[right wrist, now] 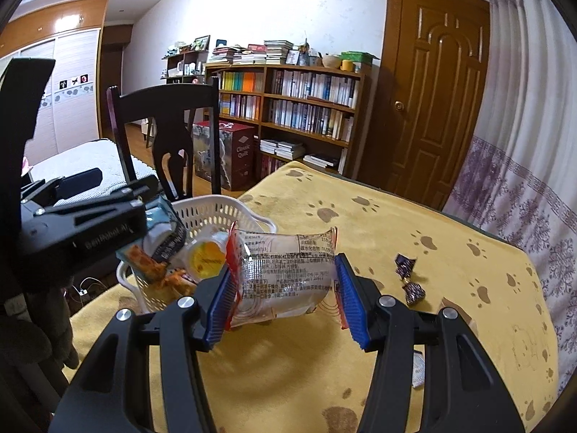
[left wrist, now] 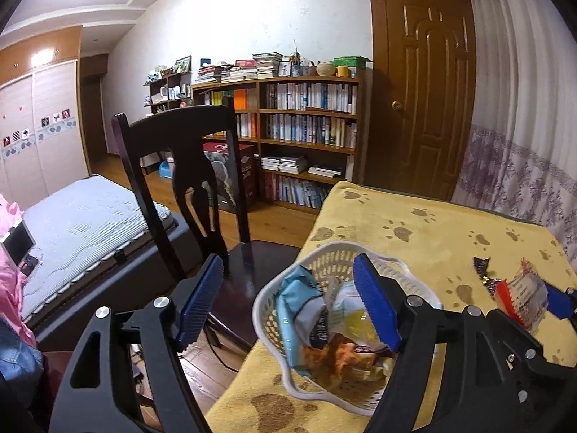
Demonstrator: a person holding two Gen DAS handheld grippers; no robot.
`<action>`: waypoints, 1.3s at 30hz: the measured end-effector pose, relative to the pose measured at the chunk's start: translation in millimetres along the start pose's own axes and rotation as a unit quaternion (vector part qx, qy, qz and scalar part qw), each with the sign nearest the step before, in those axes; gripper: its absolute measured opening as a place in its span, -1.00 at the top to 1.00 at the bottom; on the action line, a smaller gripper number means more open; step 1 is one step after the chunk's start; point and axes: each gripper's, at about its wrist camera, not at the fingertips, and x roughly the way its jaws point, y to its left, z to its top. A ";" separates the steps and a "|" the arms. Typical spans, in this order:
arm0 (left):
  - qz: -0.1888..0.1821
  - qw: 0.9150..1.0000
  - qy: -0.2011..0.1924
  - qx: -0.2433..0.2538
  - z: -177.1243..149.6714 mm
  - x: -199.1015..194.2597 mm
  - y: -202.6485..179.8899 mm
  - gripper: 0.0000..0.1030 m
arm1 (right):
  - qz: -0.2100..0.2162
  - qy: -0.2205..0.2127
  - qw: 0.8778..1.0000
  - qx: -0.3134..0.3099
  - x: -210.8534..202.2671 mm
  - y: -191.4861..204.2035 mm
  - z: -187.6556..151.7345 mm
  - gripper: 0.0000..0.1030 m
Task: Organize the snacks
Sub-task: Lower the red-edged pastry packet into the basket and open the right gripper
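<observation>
The right gripper point(right wrist: 285, 303) pinches a light, crinkly snack packet point(right wrist: 285, 274) by its sides beside the basket point(right wrist: 216, 209); the left gripper point(left wrist: 288, 303) hangs open above the basket, empty.

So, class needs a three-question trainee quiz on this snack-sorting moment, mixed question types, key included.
1. True or false: the right gripper is shut on the clear snack packet.
2. Which container holds the sorted snacks? A) white basket B) cardboard box C) glass bowl
3. What loose item lies on the yellow cloth, right of the packet?

Key: 1. True. 2. A. 3. Dark-wrapped candy.
</observation>
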 end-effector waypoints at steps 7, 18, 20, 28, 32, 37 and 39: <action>0.015 1.000 -0.004 -0.005 2.7 0.6 11.6 -0.55 | 0.012 0.001 1.000 -0.011 11.5 15.4 8.5 -0.05; 0.044 0.999 0.003 -0.020 4.4 11.9 31.4 -0.56 | 0.030 0.012 0.999 -0.028 37.6 37.7 12.3 -0.05; 0.050 0.999 0.005 -0.022 4.6 15.1 35.0 -0.56 | 0.033 0.015 0.999 -0.029 43.3 41.7 13.2 -0.05; 0.058 0.998 0.018 -0.029 0.8 27.0 41.3 -0.56 | 0.043 0.020 0.998 -0.032 63.7 53.3 17.5 -0.05; 0.059 0.998 0.023 -0.027 0.1 31.1 41.4 -0.56 | 0.044 0.023 0.998 -0.033 70.7 56.8 18.2 -0.04; 0.063 0.997 0.025 -0.033 0.6 32.3 45.2 -0.56 | 0.045 0.026 0.998 -0.031 78.2 58.5 19.9 -0.05; 0.065 0.997 0.026 -0.035 0.3 33.6 47.1 -0.56 | 0.045 0.026 0.998 -0.031 80.3 59.1 20.2 -0.05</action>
